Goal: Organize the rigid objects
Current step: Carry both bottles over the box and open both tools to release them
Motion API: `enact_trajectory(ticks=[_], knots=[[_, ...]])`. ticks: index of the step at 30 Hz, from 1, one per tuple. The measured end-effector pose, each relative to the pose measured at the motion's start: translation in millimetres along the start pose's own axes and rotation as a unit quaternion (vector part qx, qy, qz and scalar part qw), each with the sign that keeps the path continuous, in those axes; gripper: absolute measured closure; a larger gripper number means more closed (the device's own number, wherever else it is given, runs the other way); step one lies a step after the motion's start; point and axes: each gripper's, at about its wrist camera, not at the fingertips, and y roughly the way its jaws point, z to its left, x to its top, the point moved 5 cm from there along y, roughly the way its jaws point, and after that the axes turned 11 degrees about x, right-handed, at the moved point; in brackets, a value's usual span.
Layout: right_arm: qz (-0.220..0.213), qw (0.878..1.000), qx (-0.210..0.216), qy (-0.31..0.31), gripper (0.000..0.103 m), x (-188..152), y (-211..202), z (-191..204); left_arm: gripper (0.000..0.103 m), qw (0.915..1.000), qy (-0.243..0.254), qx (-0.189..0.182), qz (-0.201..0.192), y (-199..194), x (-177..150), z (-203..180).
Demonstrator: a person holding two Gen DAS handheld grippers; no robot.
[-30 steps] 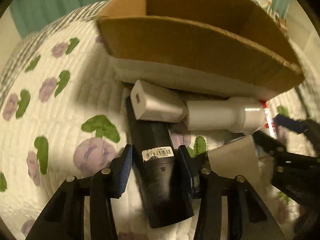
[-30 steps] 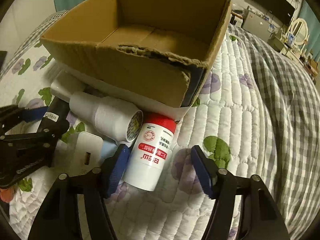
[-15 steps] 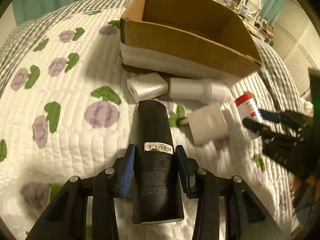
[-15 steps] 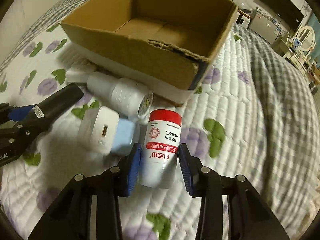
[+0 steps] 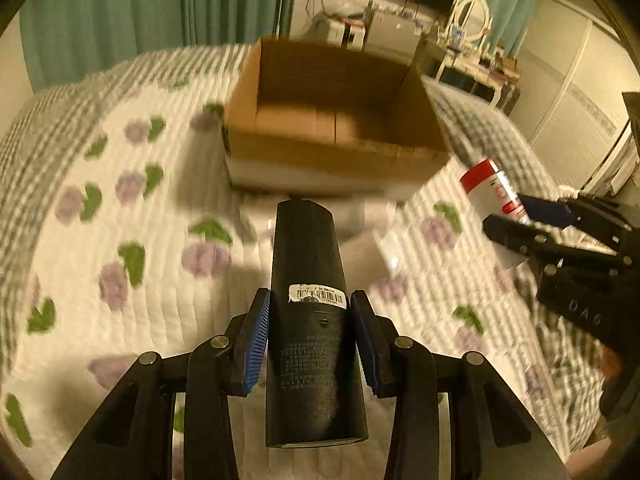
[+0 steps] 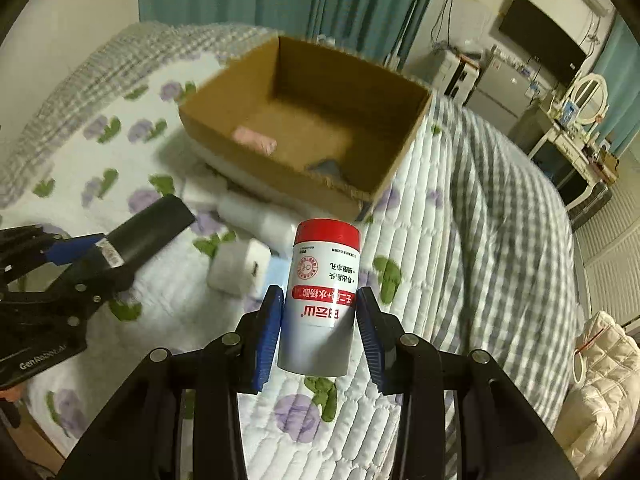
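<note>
My left gripper (image 5: 310, 336) is shut on a black cylinder with a barcode label (image 5: 310, 308) and holds it above the quilt, pointing at the open cardboard box (image 5: 332, 156). My right gripper (image 6: 318, 328) is shut on a white bottle with a red cap (image 6: 322, 292), lifted above the bed in front of the box (image 6: 248, 148). The left gripper and black cylinder (image 6: 148, 232) show at the left of the right wrist view. The red-capped bottle (image 5: 490, 192) shows at the right of the left wrist view.
White chargers and a white bottle (image 6: 240, 264) lie on the flowered quilt (image 6: 132, 196) before the box. A pink item (image 6: 256, 142) and a grey item (image 6: 324, 168) lie inside the box. Furniture and a mirror (image 6: 584, 96) stand beyond the bed.
Both grippers closed on their objects and lifted them off the quilt. Both have risen and pulled back, so the box interior is now in view.
</note>
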Motion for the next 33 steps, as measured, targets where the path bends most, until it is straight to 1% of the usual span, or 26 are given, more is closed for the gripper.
enact_trajectory(ticks=[5, 9, 11, 15, 17, 20, 23, 26, 28, 29, 31, 33], knots=[[-0.048, 0.999, -0.003, -0.005, 0.066, 34.0, -27.2, 1.5, 0.063, 0.9990, 0.001, 0.003, -0.044, -20.5, 40.6, -0.3], [-0.083, 0.997, -0.004, -0.004, 0.066, 67.5, -33.9, -4.8, 0.063, 0.9973, 0.003, 0.011, -0.073, -22.2, 80.5, 1.4], [-0.100, 0.995, -0.002, 0.000, 0.066, 87.4, -31.2, -11.4, 0.063, 0.9964, 0.006, 0.015, -0.083, -18.7, 97.2, 1.8], [-0.116, 0.993, -0.008, 0.004, 0.066, 116.4, -16.1, -26.6, 0.063, 0.9944, 0.014, 0.028, -0.101, -1.5, 133.6, -3.0], [-0.119, 0.993, -0.010, 0.011, 0.066, 130.0, -1.5, -37.0, 0.063, 0.9941, 0.019, 0.030, -0.102, 12.4, 151.5, -6.3], [-0.116, 0.993, -0.009, 0.021, 0.066, 143.3, 22.1, -50.4, 0.063, 0.9931, 0.025, 0.039, -0.107, 33.8, 169.7, -8.9], [-0.112, 0.993, -0.014, 0.022, 0.066, 152.4, 49.1, -62.1, 0.063, 0.9936, 0.031, 0.039, -0.101, 61.9, 180.1, -11.8], [-0.100, 0.995, -0.008, 0.028, 0.066, 153.7, 78.1, -71.5, 0.063, 0.9944, 0.040, 0.041, -0.089, 89.6, 184.6, -17.6], [-0.090, 0.995, -0.017, 0.031, 0.066, 151.0, 96.7, -76.4, 0.063, 0.9948, 0.048, 0.042, -0.079, 108.3, 183.0, -21.5], [-0.083, 0.996, -0.029, 0.032, 0.066, 149.7, 106.1, -80.1, 0.063, 0.9950, 0.050, 0.043, -0.075, 115.4, 181.9, -21.4], [-0.085, 0.995, -0.031, 0.042, 0.066, 146.8, 112.8, -88.4, 0.062, 0.9953, 0.051, 0.046, -0.069, 123.8, 178.7, -21.0], [-0.097, 0.993, -0.021, 0.056, 0.066, 145.5, 112.4, -94.8, 0.062, 0.9956, 0.051, 0.044, -0.065, 126.9, 175.2, -21.5]])
